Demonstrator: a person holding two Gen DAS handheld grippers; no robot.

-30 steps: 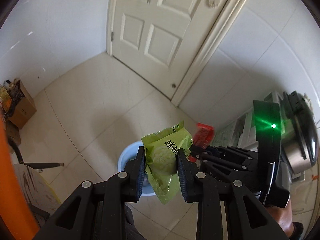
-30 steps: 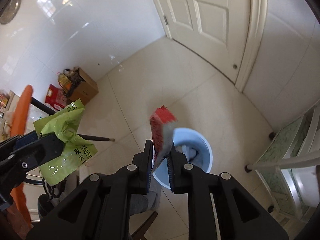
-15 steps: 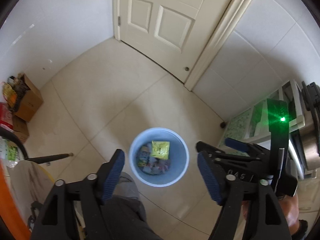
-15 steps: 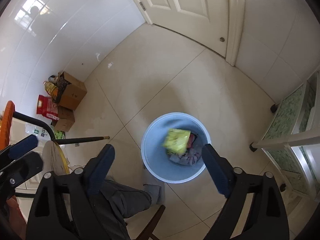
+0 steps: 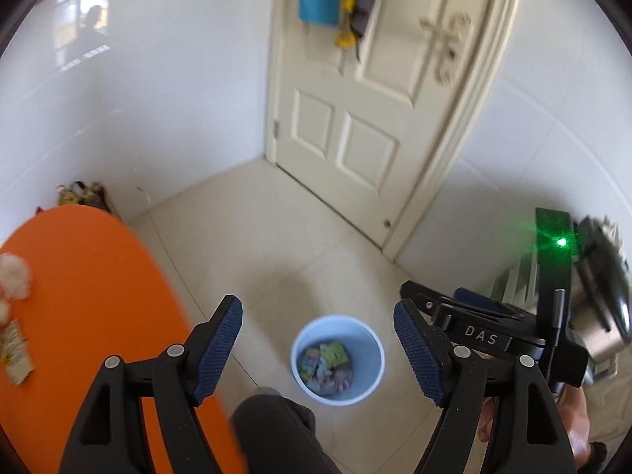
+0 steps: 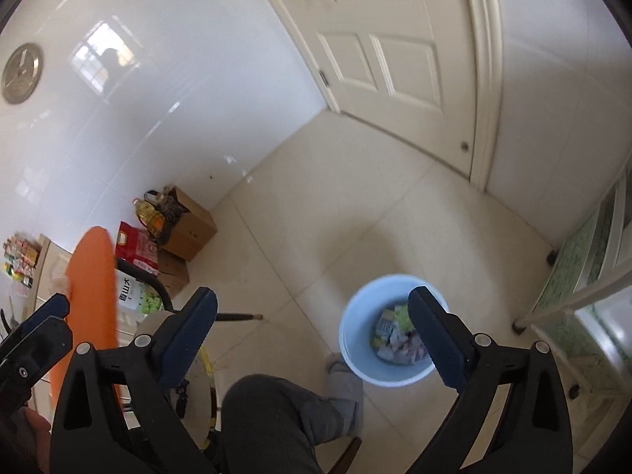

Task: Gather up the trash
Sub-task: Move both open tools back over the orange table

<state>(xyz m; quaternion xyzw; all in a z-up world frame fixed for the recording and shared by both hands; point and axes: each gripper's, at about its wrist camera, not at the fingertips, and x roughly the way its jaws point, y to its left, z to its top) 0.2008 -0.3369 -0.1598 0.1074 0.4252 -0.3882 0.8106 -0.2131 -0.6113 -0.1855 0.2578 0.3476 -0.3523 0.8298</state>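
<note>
A light blue bin [image 5: 373,371] stands on the tiled floor below both grippers, with several wrappers [image 5: 330,361] lying inside it, a green one among them. My left gripper [image 5: 316,304] hangs high above the bin, open and empty. In the right wrist view the bin [image 6: 355,351] sits under the right finger, and its wrappers [image 6: 391,335] show beside that finger. My right gripper [image 6: 312,292] is open with nothing between its fingers, and its jaws are opening wider. More wrappers [image 5: 14,351] lie on the orange table [image 5: 79,296] at the left.
The person's knee [image 6: 268,414] and foot [image 6: 343,383] are just in front of the bin. A white door [image 5: 355,118] closes the far corner. A cardboard box [image 6: 189,229] and bags line the left wall. A shelf unit [image 6: 584,276] stands at the right.
Both grippers opened: the green packet and the red wrapper dropped into the bin. Both hands then rose, so the bin looks smaller and the orange table has come into view.
</note>
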